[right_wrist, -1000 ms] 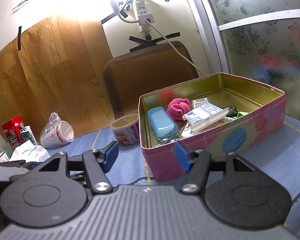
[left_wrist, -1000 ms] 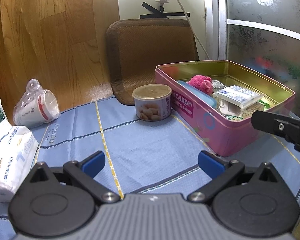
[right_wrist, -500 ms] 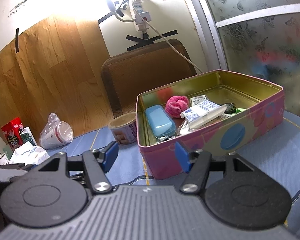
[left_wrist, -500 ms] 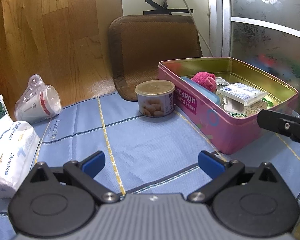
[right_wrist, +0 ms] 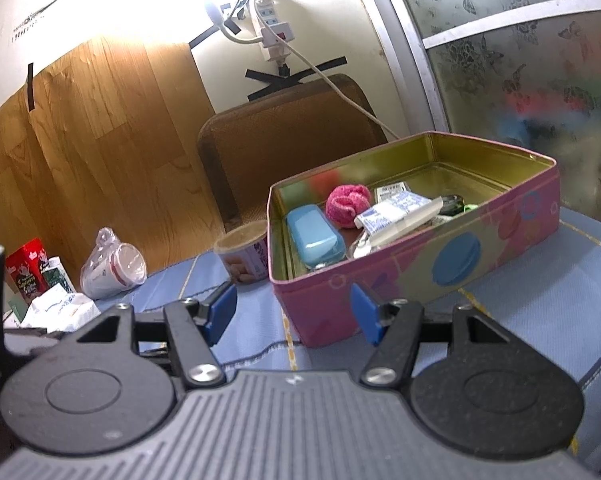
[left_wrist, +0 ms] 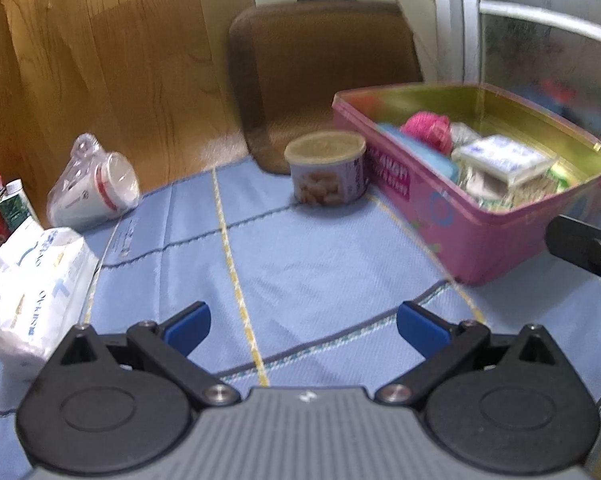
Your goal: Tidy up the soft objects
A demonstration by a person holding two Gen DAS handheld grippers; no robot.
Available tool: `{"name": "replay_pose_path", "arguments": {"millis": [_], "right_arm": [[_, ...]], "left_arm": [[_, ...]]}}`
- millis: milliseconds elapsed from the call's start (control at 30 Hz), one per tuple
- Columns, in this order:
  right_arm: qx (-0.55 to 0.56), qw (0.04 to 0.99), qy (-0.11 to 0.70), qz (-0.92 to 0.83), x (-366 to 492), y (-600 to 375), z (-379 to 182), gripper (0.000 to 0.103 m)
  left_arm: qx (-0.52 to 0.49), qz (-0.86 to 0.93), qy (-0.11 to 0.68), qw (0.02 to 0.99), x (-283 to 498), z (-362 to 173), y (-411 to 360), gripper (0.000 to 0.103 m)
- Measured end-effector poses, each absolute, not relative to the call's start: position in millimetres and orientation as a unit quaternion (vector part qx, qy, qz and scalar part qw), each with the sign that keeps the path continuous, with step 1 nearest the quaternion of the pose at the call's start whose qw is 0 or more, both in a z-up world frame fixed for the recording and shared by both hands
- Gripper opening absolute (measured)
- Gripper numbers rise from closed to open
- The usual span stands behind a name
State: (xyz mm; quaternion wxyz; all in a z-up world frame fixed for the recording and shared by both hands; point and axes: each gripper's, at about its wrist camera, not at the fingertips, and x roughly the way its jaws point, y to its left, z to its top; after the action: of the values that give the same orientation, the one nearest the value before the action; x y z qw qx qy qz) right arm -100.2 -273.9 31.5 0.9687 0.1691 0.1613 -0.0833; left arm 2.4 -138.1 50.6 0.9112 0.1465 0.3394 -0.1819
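Note:
A pink tin box (left_wrist: pixel 472 236) (right_wrist: pixel 420 264) stands on the blue cloth at the right. Inside it lie a pink fuzzy ball (left_wrist: pixel 428 128) (right_wrist: pixel 348 202), a blue case (right_wrist: pixel 314 236) and white tissue packets (left_wrist: pixel 500 158) (right_wrist: pixel 396 216). A white tissue pack (left_wrist: pixel 36 292) (right_wrist: pixel 60 308) lies on the cloth at the left. My left gripper (left_wrist: pixel 302 326) is open and empty over the cloth. My right gripper (right_wrist: pixel 294 310) is open and empty in front of the box's near corner.
A round can with a tan lid (left_wrist: pixel 326 172) (right_wrist: pixel 244 252) stands by the box. A bagged stack of paper cups (left_wrist: pixel 94 192) (right_wrist: pixel 112 268) lies at the left, cartons (right_wrist: pixel 32 272) beyond it. A brown cushion (left_wrist: pixel 324 72) leans on the wall.
Both grippers have drawn back and tilted a little; the box and can sit farther off in the left view. Nothing was taken hold of.

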Motion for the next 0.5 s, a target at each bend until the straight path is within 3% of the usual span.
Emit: {"name": "replay_pose_path", "arguments": {"millis": [500], "right_arm": [[0.177, 0.967, 0.164, -0.086, -113.9, -274.0, 29.4, 0.066]], "left_arm": [[0.156, -0.206, 0.362, 0.895, -12.3, 56.3, -147.5, 0.103]]}}
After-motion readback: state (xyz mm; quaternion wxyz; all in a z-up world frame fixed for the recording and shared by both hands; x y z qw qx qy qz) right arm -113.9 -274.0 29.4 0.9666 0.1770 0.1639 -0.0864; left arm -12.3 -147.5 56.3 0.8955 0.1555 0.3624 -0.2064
